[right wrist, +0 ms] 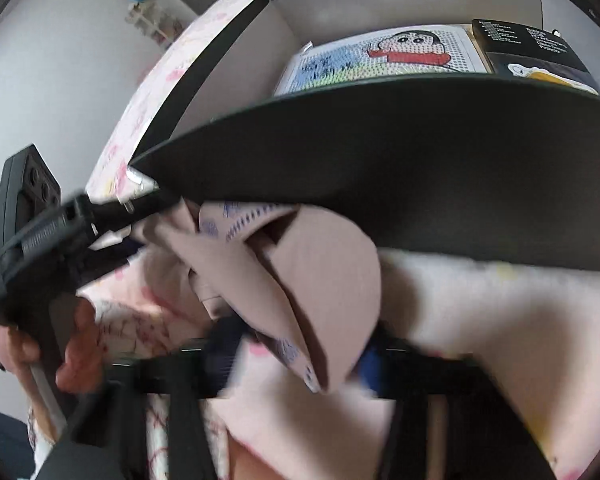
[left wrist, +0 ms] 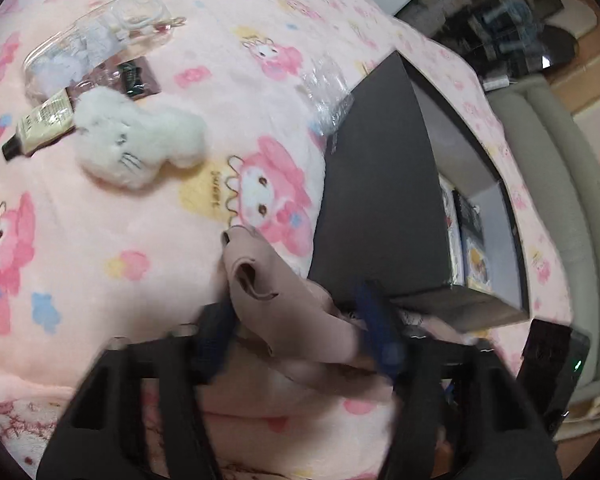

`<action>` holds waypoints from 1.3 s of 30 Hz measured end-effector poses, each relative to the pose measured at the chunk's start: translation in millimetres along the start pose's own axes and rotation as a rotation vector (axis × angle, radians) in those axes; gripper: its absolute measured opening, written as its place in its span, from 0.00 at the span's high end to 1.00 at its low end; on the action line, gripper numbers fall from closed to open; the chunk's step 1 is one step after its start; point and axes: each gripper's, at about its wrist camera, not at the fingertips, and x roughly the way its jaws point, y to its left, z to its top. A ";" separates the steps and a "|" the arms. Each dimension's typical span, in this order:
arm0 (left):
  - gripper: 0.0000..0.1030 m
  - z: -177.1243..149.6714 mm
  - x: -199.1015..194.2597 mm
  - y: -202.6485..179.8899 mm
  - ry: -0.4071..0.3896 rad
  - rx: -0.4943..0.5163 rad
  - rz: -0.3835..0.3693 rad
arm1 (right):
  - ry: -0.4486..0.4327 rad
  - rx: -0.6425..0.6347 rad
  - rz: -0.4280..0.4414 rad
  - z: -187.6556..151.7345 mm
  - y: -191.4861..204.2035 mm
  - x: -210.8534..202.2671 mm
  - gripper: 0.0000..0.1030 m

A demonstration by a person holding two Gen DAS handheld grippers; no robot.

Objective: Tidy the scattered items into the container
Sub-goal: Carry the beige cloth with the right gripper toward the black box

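A beige cloth [left wrist: 260, 280] with a blue-printed lining lies bunched on the pink blanket against the near wall of the black box [left wrist: 380, 200]. My left gripper [left wrist: 296, 326] has its blue fingers on either side of one end and is shut on it. In the right wrist view the same cloth [right wrist: 320, 280] sits between the blue pads of my right gripper [right wrist: 296, 352], which is shut on it just below the box's outer wall [right wrist: 380, 160]. The left gripper [right wrist: 156, 200] reaches the cloth from the left, carried by a hand [right wrist: 72, 344].
On the blanket to the far left lie a white plush toy [left wrist: 136, 140], a cream tube [left wrist: 40, 124], a dark sachet [left wrist: 136, 78], a clear pouch [left wrist: 96, 40] and crinkled cellophane [left wrist: 324, 88]. Inside the box are a pixel-art picture [right wrist: 380, 60] and a black packet [right wrist: 532, 48].
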 end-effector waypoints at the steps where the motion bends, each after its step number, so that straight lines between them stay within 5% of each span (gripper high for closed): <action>1: 0.72 -2.8 0.9 -5.4 0.008 0.033 0.000 | -0.002 0.010 0.014 0.4 0.2 1.6 0.81; 4: 0.84 -14.0 -0.2 -26.9 -0.001 0.163 0.015 | -0.044 0.025 0.056 -2.9 2.3 -6.2 0.89; 10: 0.91 -34.9 -7.2 -55.4 0.008 0.305 -0.094 | -0.110 0.014 0.071 -12.5 5.2 -34.8 0.91; 15: 0.90 -31.1 -22.5 -52.6 -0.053 0.292 -0.160 | -0.124 0.008 0.071 -8.2 -3.7 -47.4 0.91; 19: 0.48 -25.0 -11.9 -46.1 -0.030 0.221 -0.044 | -0.055 0.047 0.045 -3.8 -36.7 -44.8 0.89; 25: 0.29 -29.9 6.9 -43.8 0.011 0.219 0.120 | -0.060 0.058 0.055 -12.0 -37.7 -37.7 0.53; 27: 0.32 -29.0 22.4 -44.5 0.053 0.211 0.132 | -0.047 0.036 0.055 -12.1 -39.9 -35.0 0.52; 29: 0.54 -29.1 28.7 -46.3 0.074 0.217 0.108 | -0.028 0.009 0.004 -13.7 -38.5 -20.0 0.57; 30: 0.74 -29.9 29.4 -47.8 0.087 0.226 0.075 | -0.028 0.009 -0.036 -15.1 -38.9 -16.2 0.74; 31: 0.82 -31.2 28.2 -49.1 0.092 0.235 0.043 | -0.033 0.003 -0.064 -16.2 -39.0 -16.4 0.81; 36: 0.87 -37.6 -0.5 -46.8 0.040 0.240 -0.135 | -0.132 0.022 -0.055 -18.5 -43.8 -45.2 0.87; 38: 0.84 -37.1 -8.2 -39.5 0.018 0.208 -0.129 | -0.160 0.034 -0.063 -18.5 -47.3 -53.2 0.86; 39: 0.73 -37.9 -9.7 -35.6 0.007 0.196 -0.112 | -0.159 0.054 -0.044 -18.0 -50.6 -53.9 0.86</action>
